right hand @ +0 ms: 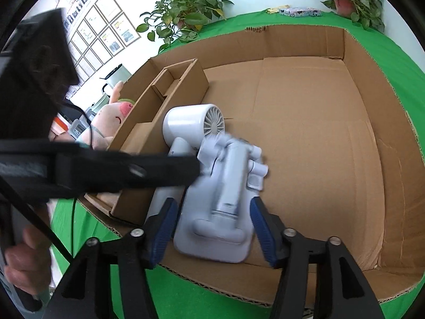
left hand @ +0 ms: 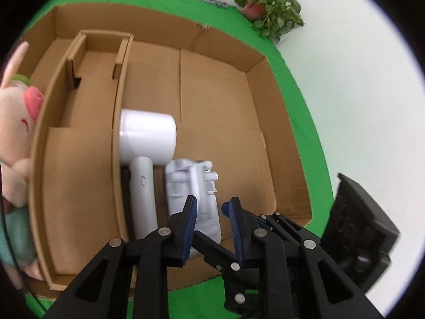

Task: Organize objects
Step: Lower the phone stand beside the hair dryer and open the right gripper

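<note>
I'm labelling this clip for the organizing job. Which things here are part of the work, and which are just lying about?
Part of the job:
- cardboard box
- inner divider tray
- white hair dryer
- white packaged item, between the open right gripper fingers
- left gripper, open

Probably just lying about:
- plush pig, outside the box
- potted plants
- green cloth

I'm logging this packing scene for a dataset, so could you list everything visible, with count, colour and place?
Cardboard box: one, brown, open on the green cloth.
Cardboard insert: one, brown, along the box's left wall.
Hair dryer: one, white, lying beside the insert.
Plastic tray of attachments: one, pale grey-white, right of the dryer.
Plush pig: one, pink, outside the box's left wall.
Potted plants: two, green, at the table's back.
Packets: colourful, at the far table edge; count unclear.
Left tongs: black, blue pads, open above the tray.
Right tongs: open, astride the tray.
</note>
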A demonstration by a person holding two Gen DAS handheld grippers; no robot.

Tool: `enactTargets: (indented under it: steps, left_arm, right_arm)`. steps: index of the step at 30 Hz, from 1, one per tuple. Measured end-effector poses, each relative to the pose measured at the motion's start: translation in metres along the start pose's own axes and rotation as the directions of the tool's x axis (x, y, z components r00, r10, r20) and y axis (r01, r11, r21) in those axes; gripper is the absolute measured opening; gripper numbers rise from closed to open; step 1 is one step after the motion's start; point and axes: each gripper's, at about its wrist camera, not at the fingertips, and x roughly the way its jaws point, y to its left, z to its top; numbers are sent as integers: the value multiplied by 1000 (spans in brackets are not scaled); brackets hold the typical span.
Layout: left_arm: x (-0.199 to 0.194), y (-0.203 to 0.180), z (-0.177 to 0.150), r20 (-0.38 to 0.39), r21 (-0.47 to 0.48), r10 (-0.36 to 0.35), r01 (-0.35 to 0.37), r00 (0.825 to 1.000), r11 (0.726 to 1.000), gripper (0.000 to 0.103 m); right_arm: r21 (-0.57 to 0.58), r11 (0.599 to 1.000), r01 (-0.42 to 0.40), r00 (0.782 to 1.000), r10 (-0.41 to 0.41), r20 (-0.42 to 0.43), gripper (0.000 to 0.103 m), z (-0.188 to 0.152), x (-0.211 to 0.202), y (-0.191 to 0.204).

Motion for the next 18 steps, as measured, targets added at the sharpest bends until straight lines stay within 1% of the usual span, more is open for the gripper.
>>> enactTargets:
  steps: [4, 7, 10, 16, 18]
  left_arm:
    - [-30, 7, -5, 61, 19, 22, -23, 998, 1000, 23]
    - [-41, 13, -5, 87, 18, 37, -39, 996, 999, 23]
    - [-50, 19, -8, 96, 26, 53, -55, 994, 998, 23]
    - [-54, 23, -14, 106, 32, 52, -56, 993, 998, 23]
    - [-53, 21, -15, 108, 39, 48, -53, 993, 998, 23]
  right_arm:
    - [10, 1000, -7, 1000, 7, -2, 59, 0, -7, -2]
    - [25, 999, 30, 1000, -30, -10, 59, 2, -10, -7]
    - [34, 997, 75, 997, -74, -32, 59, 5, -5, -10]
    - [51, 991, 122, 988, -116, -101, 55, 11, 22, -13]
    - [26, 991, 130, 988, -128, -85, 53, 12, 25, -11]
